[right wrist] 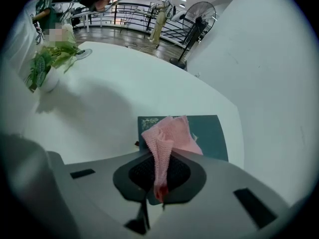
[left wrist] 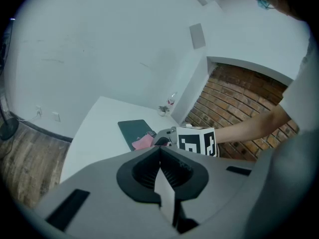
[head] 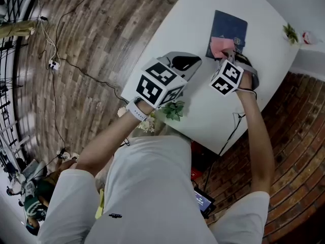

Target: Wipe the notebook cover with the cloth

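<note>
Pink cloth (right wrist: pixel 167 138) is pinched between the right gripper's (right wrist: pixel 160 180) closed jaws. Its free end spreads just ahead of them over the near edge of the dark-green notebook (right wrist: pixel 212 133), flat on the table (right wrist: pixel 109 93). The left gripper's (left wrist: pixel 160 158) jaws are together, holding nothing, with the notebook well ahead of them.

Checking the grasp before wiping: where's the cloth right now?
The pink cloth is pinched in the right gripper, its free end over the near end of the dark notebook, toward the far right of the white table in the head view.
</note>
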A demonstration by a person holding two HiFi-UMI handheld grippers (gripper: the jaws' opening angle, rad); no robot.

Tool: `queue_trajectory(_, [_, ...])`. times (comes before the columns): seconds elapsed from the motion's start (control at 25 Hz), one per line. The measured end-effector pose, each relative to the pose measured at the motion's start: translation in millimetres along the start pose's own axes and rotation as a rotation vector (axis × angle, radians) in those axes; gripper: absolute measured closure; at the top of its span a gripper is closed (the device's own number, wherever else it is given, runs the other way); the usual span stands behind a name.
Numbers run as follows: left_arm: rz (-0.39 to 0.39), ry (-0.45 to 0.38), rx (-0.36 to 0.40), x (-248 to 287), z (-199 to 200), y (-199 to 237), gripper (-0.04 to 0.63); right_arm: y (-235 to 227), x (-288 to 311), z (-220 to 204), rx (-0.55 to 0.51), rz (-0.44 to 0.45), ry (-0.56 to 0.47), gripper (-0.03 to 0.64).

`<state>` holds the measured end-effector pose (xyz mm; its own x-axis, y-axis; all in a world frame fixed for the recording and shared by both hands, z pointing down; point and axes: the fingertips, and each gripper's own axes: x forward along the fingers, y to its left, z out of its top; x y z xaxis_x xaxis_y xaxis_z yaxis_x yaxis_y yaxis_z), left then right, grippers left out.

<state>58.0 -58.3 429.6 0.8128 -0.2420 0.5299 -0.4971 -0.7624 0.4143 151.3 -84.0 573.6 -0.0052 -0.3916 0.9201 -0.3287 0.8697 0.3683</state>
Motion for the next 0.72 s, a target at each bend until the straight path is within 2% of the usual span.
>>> queue_trajectory(0.32, [-0.015, 0.019, 0.010, -1, -12, -13, 0.575, 49, -26, 7, 0.002, 0.077, -0.060, 0.600])
queue_trajectory(0.48, [-0.009, 0.012, 0.011, -2, -11, -12, 0.575, 46, -42, 20, -0.020, -0.007, -0.119, 0.600])
queue_trajectory(0.72, [0.008, -0.017, -0.012, -4, -2, -6, 0.575, -21, -62, 36, 0.042, -0.219, -0.200, 0.598])
